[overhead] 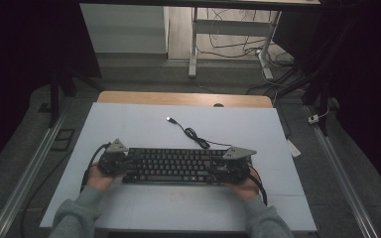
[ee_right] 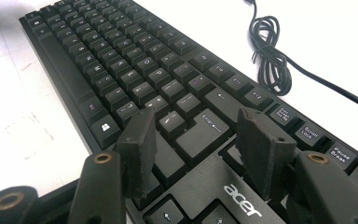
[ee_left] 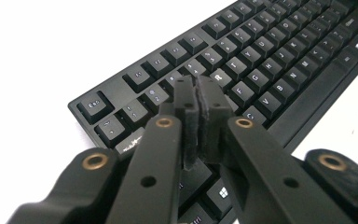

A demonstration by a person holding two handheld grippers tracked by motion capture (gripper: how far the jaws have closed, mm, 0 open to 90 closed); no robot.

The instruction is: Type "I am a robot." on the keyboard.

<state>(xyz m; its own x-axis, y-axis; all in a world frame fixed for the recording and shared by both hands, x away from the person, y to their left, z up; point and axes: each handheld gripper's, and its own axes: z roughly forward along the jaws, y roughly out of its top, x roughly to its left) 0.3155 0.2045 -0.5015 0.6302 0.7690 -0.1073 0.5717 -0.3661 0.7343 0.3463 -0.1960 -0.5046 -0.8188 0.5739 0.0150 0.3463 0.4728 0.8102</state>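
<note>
The table [overhead: 129, 124] carries a black keyboard [overhead: 176, 165] lying flat at about six o'clock, near the person. It looks stiff, fairly light and long, best taken by its two short ends, not the loose keys. Its cable [overhead: 194, 135] coils toward twelve o'clock. The left gripper [ee_left: 198, 100] is clenched on nothing over the left keys; the right gripper [ee_right: 198, 135] stands released over the right end.
</note>
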